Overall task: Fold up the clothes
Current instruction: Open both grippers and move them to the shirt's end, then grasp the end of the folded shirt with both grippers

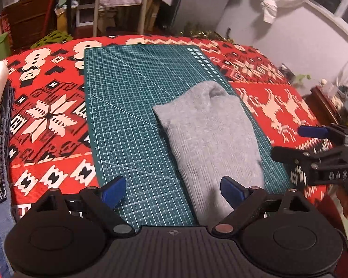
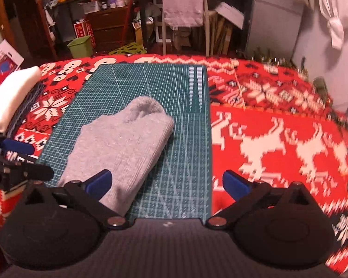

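A grey knitted garment (image 1: 211, 134) lies folded into a long bundle on the green cutting mat (image 1: 127, 106). My left gripper (image 1: 171, 191) is open just above the mat's near edge, its right pad over the bundle's near end. In the right wrist view the same grey garment (image 2: 120, 148) lies left of centre on the mat (image 2: 181, 139). My right gripper (image 2: 167, 184) is open, its left pad by the bundle's near end, holding nothing. Each gripper shows in the other's view: the right gripper (image 1: 297, 141) at the right edge, the left gripper (image 2: 27, 159) at the left edge.
A red patterned cloth (image 2: 278, 139) covers the table under the mat. A stack of folded clothes with a white piece on top (image 2: 9, 97) sits at the table's left side. A chair draped with a grey garment (image 2: 183, 2), shelves and a green bin (image 2: 80, 46) stand behind.
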A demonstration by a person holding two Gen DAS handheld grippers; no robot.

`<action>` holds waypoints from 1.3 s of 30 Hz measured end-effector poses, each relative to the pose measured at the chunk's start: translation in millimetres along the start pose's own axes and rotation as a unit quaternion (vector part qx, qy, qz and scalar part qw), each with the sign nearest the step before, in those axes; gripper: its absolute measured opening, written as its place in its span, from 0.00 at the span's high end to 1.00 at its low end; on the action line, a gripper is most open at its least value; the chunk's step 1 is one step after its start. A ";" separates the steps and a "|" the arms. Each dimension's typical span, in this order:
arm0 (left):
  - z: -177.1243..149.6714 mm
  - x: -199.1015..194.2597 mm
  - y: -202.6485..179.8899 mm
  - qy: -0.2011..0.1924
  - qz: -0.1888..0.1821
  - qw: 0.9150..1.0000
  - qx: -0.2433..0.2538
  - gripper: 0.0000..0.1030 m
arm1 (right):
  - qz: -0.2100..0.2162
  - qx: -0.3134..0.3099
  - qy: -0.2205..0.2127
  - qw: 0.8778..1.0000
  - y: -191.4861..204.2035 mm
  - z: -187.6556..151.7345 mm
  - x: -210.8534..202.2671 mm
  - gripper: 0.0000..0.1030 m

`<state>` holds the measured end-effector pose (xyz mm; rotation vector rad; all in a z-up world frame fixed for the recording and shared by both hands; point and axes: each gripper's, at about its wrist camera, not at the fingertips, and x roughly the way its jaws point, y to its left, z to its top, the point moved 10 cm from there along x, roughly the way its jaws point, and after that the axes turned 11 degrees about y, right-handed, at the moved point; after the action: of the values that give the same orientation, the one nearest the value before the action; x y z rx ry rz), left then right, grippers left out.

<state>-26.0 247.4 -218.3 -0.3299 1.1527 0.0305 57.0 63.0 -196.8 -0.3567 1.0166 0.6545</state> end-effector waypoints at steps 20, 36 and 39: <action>73.9 29.1 31.3 -0.006 -0.078 0.997 0.003 0.51 | 0.068 -0.087 -0.029 0.993 35.6 42.9 1.9 0.28; 103.5 74.2 22.4 0.040 -0.090 0.993 0.062 0.93 | 0.104 -0.104 0.008 0.989 81.2 68.7 43.8 0.92; 106.2 71.9 23.9 0.032 -0.083 0.995 0.055 0.98 | 0.114 -0.105 0.018 0.988 89.2 69.1 51.2 0.93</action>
<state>93.6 288.6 -250.1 -0.3295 1.1825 -0.1892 63.2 186.5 -205.5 -0.4411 1.0348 0.9678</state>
